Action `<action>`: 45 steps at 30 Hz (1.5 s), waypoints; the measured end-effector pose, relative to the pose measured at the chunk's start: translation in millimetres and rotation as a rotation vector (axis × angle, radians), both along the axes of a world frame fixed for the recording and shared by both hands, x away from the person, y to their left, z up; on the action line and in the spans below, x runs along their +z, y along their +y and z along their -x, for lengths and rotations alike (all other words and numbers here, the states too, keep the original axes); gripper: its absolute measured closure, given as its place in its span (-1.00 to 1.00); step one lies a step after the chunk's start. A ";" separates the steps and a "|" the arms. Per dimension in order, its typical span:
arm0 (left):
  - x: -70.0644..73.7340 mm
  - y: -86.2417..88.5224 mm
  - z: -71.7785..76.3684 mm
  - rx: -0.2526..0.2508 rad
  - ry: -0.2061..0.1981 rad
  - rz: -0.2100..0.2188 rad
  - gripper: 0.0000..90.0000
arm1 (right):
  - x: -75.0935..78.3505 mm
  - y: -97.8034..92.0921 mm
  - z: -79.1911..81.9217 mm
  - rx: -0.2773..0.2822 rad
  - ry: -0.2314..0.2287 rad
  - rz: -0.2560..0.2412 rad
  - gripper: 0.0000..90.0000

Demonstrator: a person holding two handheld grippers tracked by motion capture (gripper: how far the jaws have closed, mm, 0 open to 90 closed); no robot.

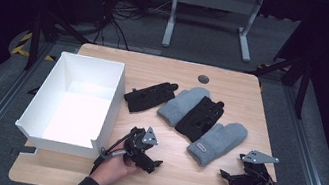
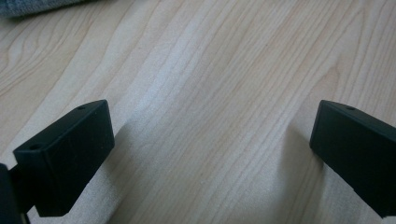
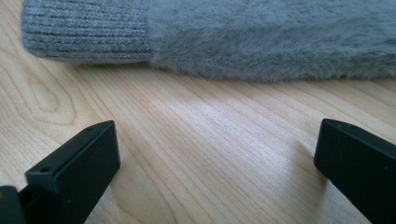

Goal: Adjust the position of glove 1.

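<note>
In the high view, the fuzzy grey knitted mitten [image 1: 217, 143] lies on the light wooden bench [image 1: 178, 181], its long axis slanting from the cuff at front-left to the tip at back-right. The right gripper [image 1: 229, 176] is nearer to it, low on the bench and aimed left, toward the cuff. The left gripper [image 1: 154, 163] rests beside the white open box [image 1: 77, 103].

In the left gripper view, the jaws stand spread over bare wood.

In the right gripper view, the jaws are spread and empty; the mitten's ribbed cuff [image 3: 86, 30] lies just ahead, crosswise.
</note>
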State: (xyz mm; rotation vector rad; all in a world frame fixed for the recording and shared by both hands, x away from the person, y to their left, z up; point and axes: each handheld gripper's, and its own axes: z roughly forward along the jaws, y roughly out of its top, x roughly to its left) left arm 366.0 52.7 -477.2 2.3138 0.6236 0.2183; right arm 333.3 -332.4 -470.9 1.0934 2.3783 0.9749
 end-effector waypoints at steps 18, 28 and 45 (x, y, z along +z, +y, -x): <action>-0.5 9.5 2.3 -0.063 -0.009 -0.001 -1.00 | 24.5 -11.7 -0.3 -0.020 -0.018 -0.046 -0.44; -0.5 15.2 2.0 -0.101 -0.007 -0.006 -0.99 | 39.8 -1.7 -14.1 0.006 -0.030 -0.085 0.31; -0.3 15.3 2.3 -0.095 -0.007 -0.007 -0.99 | 40.1 13.6 -55.1 0.034 -0.020 -0.077 1.00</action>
